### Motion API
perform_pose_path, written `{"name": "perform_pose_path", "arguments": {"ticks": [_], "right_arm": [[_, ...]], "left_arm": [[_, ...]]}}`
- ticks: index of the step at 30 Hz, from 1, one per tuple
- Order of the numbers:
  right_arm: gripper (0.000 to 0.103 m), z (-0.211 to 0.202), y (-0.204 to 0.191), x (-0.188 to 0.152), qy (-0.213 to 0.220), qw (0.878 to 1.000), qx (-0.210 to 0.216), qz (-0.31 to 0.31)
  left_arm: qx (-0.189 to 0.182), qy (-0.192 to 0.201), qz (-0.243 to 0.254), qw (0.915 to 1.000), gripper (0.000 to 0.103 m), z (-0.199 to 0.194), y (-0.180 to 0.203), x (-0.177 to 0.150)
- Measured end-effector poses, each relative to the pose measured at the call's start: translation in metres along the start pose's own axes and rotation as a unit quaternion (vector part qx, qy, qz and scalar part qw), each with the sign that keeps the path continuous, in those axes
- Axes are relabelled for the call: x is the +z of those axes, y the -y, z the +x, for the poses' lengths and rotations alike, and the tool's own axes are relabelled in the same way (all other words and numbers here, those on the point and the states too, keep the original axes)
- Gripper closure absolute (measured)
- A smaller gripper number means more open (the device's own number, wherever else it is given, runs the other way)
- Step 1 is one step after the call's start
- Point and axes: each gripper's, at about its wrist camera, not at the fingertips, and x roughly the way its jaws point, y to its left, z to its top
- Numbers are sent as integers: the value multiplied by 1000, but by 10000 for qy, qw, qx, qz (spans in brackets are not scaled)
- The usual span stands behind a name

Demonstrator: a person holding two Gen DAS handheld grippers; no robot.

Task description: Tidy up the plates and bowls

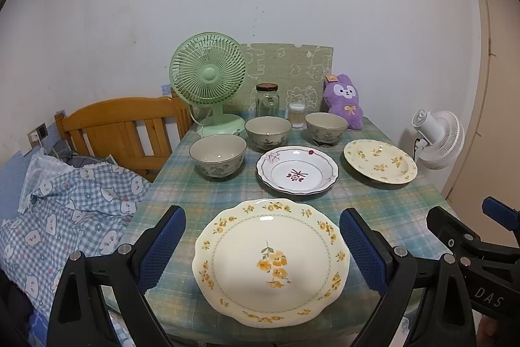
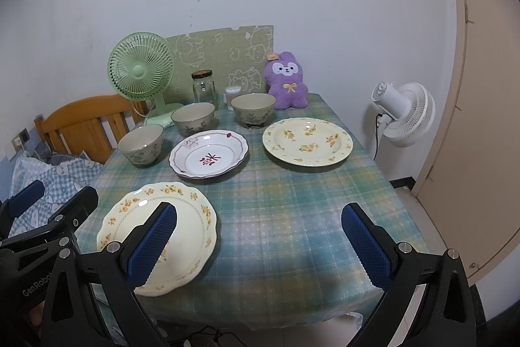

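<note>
A large cream plate with yellow flowers (image 1: 271, 262) (image 2: 182, 226) lies at the table's near edge. Behind it lie a white plate with a purple rim (image 1: 297, 174) (image 2: 209, 157) and a cream deep plate (image 1: 380, 160) (image 2: 307, 141) at the right. Three grey-green floral bowls stand behind: left (image 1: 217, 155) (image 2: 140, 144), middle (image 1: 267, 131) (image 2: 193, 116), right (image 1: 326, 128) (image 2: 253, 110). My left gripper (image 1: 262, 246) is open, hovering with its fingers on either side of the large plate. My right gripper (image 2: 258, 243) is open, to the right of that plate.
A green fan (image 1: 208, 77), a glass jar (image 1: 267, 100), a cup of cotton swabs (image 1: 296, 114) and a purple plush (image 1: 345, 101) stand at the table's back. A wooden bed frame (image 1: 123, 126) with bedding is left. A white fan (image 2: 406, 114) and door are right.
</note>
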Motion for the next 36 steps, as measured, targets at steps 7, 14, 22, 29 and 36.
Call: {"name": "perform_pose_path", "arguments": {"ticks": [7,14,22,29,36], "right_arm": [[1,2,0,0,-19,10000,-19,13],[1,4,3,-1,-34,10000,-36,26],[1,4,3,-1,-32,10000,-25,17],[1,5,3,0,-32,10000,-37,33],[6,14,-9,7,-154,9999,47,-11]], "left_arm": [[-1,8,0,10000,7,0,0,-1],[-6,7,5,10000,7,0,0,-1],[1,1,-4,10000,7,0,0,-1],[-10,-39,16,10000,9,2,0,-2],[76,-144,27,9999,12,9,-5,-6]]}}
